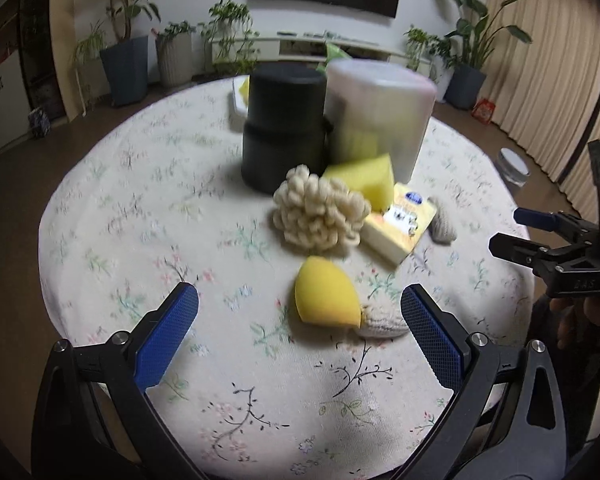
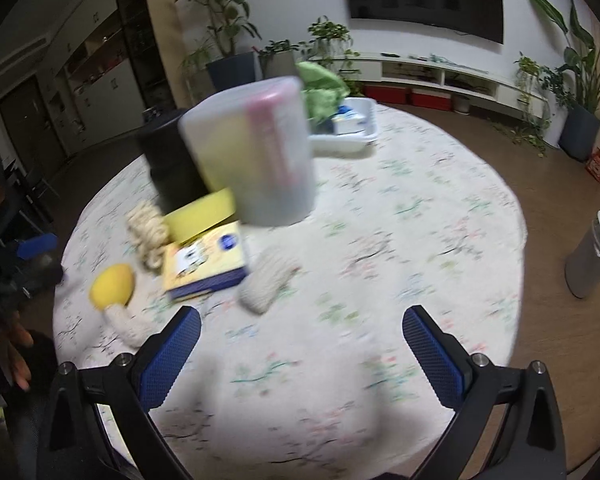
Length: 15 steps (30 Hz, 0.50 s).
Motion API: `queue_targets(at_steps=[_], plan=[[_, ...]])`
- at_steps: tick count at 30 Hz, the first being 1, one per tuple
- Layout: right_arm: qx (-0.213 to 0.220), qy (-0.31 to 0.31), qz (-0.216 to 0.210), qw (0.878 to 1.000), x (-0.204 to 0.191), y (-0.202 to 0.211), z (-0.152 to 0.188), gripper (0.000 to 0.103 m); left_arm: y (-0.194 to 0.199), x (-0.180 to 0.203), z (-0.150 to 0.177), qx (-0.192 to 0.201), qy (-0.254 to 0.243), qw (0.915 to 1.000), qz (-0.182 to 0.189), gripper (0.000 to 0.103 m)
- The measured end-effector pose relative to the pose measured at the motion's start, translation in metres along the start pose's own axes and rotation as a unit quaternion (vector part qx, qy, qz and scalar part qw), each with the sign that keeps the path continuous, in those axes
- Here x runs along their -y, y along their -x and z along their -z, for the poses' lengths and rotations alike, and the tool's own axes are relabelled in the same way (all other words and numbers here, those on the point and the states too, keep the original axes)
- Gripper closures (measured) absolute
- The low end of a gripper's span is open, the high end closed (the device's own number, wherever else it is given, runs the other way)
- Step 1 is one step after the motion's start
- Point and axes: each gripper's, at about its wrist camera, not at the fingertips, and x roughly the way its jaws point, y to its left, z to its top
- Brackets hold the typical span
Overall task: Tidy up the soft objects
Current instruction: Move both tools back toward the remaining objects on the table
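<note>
Round table with floral cloth, carrying:
- Black canister, upright, near centre.
- Frosted plastic container, upright, just right of the canister; something yellow shows through its wall.
- Yellow sponge wedge, leaning at the container's foot.
- Cream knotted yarn ball, in front of the canister, touching the wedge.
- Yellow-and-blue box, lying flat, right of the yarn ball.
- Rounded yellow sponge, nearest the left gripper, resting against a cream knitted piece.
- Second knitted piece, beside the box.
- White tray, far side, holding green cloth.

Left gripper: spread wide, holding nothing, above the table's near edge.
Right gripper: spread wide, holding nothing.
</note>
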Motion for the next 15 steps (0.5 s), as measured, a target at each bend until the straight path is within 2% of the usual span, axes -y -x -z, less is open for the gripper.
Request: queue_targets(at_steps=[7,15], plan=[[-0.013,0.007,0.025,1.000,-0.009,-0.021,-0.007,0.000,-0.022,0.003,-0.004,-0.025,0.002,0.9992,-0.030,0.000],[-0.034,0.020,0.039,0.998,-0.017,-0.047,-0.008,0.000,-0.034,-0.001,-0.006,-0.036,0.008,0.9989,-0.028,0.000]])
